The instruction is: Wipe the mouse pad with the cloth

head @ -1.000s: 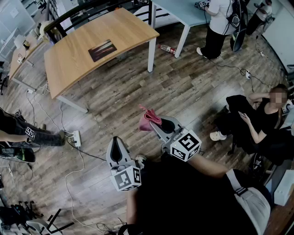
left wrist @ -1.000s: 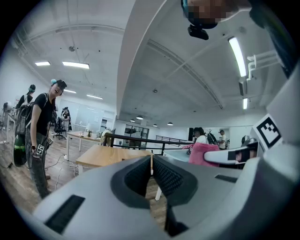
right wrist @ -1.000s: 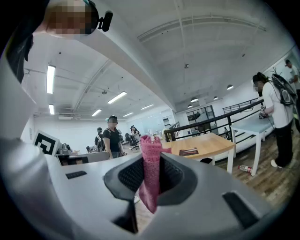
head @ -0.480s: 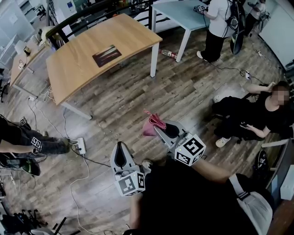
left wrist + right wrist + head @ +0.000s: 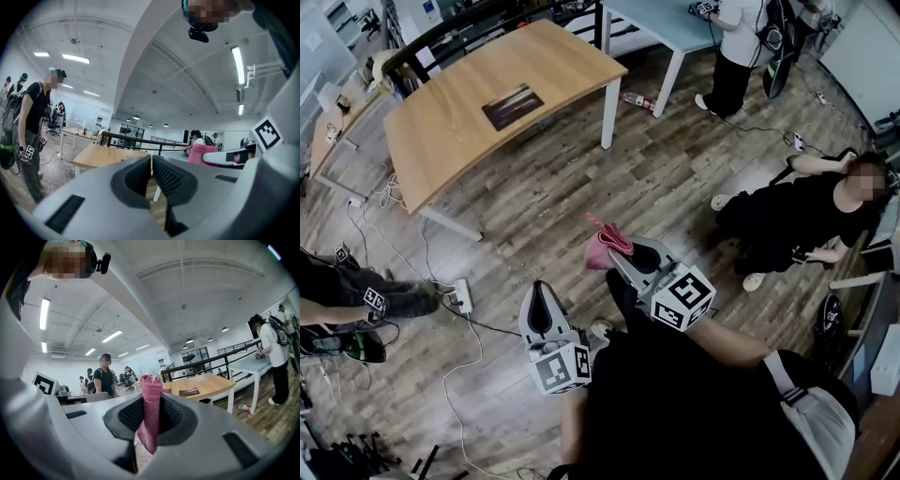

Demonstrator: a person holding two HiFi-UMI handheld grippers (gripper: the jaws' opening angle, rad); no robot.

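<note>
A dark mouse pad [image 5: 512,105] lies flat on the wooden table [image 5: 459,122] far ahead; in the right gripper view the mouse pad [image 5: 190,392] shows small on the table top. My right gripper [image 5: 614,249] is shut on a pink cloth [image 5: 602,244], which sticks up between the jaws as a folded pink cloth [image 5: 151,408]. My left gripper [image 5: 541,294] hangs lower left of it, jaws together with nothing between them [image 5: 151,174]. Both grippers are held over the wood floor, well short of the table.
A power strip [image 5: 458,282] and cables lie on the floor at left. A light blue table [image 5: 670,19] stands behind, a person standing by it. A person [image 5: 806,220] sits on the floor at right. A bottle [image 5: 639,99] lies near the table leg.
The view has shifted a little as I move; the grippers and the cloth keep about the same place. The seated person at right has changed posture.
</note>
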